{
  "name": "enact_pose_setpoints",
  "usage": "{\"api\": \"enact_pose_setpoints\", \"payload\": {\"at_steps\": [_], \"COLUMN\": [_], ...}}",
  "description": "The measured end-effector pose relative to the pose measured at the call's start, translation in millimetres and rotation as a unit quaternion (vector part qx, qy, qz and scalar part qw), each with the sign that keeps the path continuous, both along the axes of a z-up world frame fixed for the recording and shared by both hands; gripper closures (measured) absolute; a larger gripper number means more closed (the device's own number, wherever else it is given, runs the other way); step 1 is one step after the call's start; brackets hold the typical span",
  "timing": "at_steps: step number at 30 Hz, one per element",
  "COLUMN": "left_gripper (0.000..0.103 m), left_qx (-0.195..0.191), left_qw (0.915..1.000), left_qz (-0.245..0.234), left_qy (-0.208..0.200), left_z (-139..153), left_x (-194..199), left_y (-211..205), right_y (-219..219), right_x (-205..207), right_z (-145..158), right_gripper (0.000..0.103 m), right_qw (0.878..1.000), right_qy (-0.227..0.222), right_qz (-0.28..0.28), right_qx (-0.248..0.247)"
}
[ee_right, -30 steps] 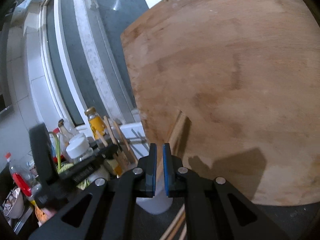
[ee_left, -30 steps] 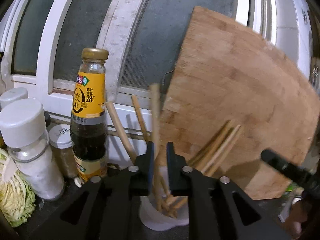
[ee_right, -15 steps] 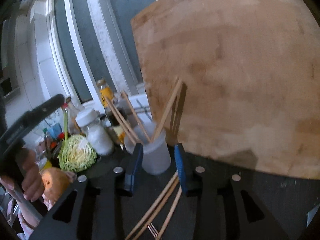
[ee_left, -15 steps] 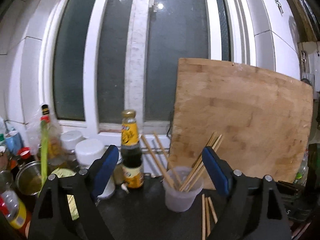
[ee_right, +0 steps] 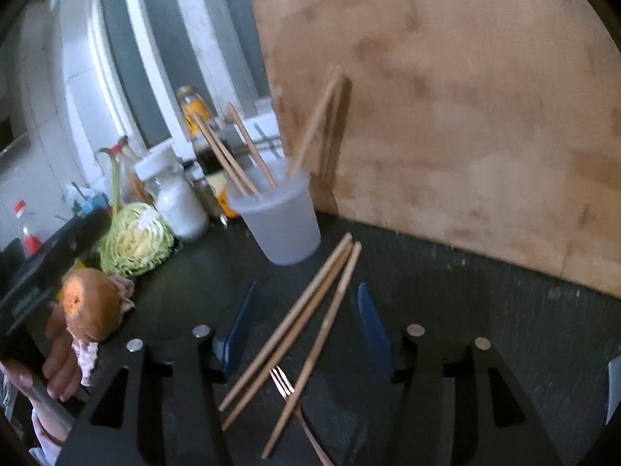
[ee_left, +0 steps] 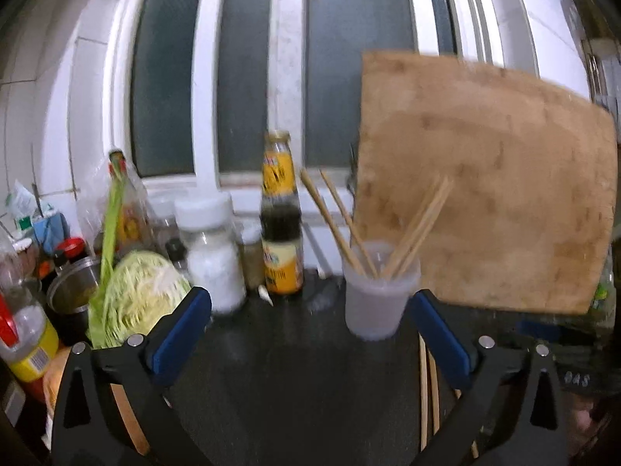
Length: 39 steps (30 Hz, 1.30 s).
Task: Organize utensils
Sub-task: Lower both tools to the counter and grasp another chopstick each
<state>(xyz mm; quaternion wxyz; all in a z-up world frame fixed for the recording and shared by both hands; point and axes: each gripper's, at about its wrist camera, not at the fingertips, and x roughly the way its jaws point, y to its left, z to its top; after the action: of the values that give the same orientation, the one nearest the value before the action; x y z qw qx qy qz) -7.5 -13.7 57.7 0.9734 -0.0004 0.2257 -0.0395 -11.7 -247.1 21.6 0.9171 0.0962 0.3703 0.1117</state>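
A translucent plastic cup (ee_left: 378,291) (ee_right: 279,217) stands on the dark counter with several wooden chopsticks (ee_left: 419,225) (ee_right: 229,155) leaning in it. Three loose chopsticks (ee_right: 310,310) and a small fork (ee_right: 287,384) lie on the counter in front of the cup. My right gripper (ee_right: 304,328) hovers over them; its jaws are opening, the chopsticks lie between the blue pads, and the pads do not touch them. My left gripper (ee_left: 310,334) is back from the cup, its jaws opening wide with nothing between them. The loose chopsticks (ee_left: 425,388) show by its right finger.
A large wooden cutting board (ee_left: 485,178) (ee_right: 446,97) leans on the window behind the cup. To the left stand a sauce bottle (ee_left: 280,217), a white-lidded jar (ee_left: 209,252), a cut cabbage (ee_left: 139,295) (ee_right: 136,237), more bottles and a pot. A brown round vegetable (ee_right: 91,303) lies near a hand.
Both grippers went from shut to open. The left one pulled back from the cup. The right one sank toward the counter, and the loose chopsticks and fork came into view.
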Motion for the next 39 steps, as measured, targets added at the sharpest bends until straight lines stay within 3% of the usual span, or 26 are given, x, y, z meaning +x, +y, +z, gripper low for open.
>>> {"api": "enact_pose_setpoints", "payload": {"at_steps": [5,7,12,20,25,28,32,33,39], "left_gripper": [0.001,0.001,0.001,0.001,0.001,0.001,0.001,0.001,0.002], "left_qx": [0.015,0.023,0.030,0.040,0.031,0.044,0.070,0.076,0.079], "left_qw": [0.9981,0.9968,0.9945,0.9924,0.9917,0.9919,0.9902,0.9894,0.9846], "left_qz": [0.011,0.024,0.030,0.028,0.023,0.023,0.021,0.016,-0.028], "left_qy": [0.058,0.073,0.096,0.113,0.122,0.117,0.119,0.123,0.154], "left_z": [-29.2,-39.4,-55.1,-61.2,-58.3,-58.0,-57.4,-56.2,-53.2], "left_x": [7.4,11.3,16.1,21.2,30.2,30.2,35.3,37.9,61.2], "left_y": [-9.1,-8.9,-4.1,-3.6,-1.8,-3.6,-9.3,-12.1,-35.7], "right_y": [-12.7,-8.0,13.1,19.0,3.2,0.7,2.9,2.5,-4.4], "right_x": [11.5,10.5,6.2,45.4,95.8,111.7,122.5,125.1,136.7], "right_z": [-24.2,-31.5,-47.8,-57.7,-59.3,-62.9,-63.4,-63.2,-59.2], "right_gripper": [0.052,0.054,0.061,0.068,0.077,0.081,0.085,0.092,0.102], "right_qw": [0.995,0.994,0.993,0.987,0.982,0.979,0.979,0.978,0.982], "right_qy": [0.082,0.104,0.112,0.139,0.174,0.189,0.184,0.186,0.175], "right_qz": [0.001,0.016,0.007,-0.021,-0.044,-0.038,-0.042,-0.044,-0.027], "right_qx": [0.050,0.043,-0.045,-0.080,-0.063,-0.060,-0.082,-0.082,-0.063]}}
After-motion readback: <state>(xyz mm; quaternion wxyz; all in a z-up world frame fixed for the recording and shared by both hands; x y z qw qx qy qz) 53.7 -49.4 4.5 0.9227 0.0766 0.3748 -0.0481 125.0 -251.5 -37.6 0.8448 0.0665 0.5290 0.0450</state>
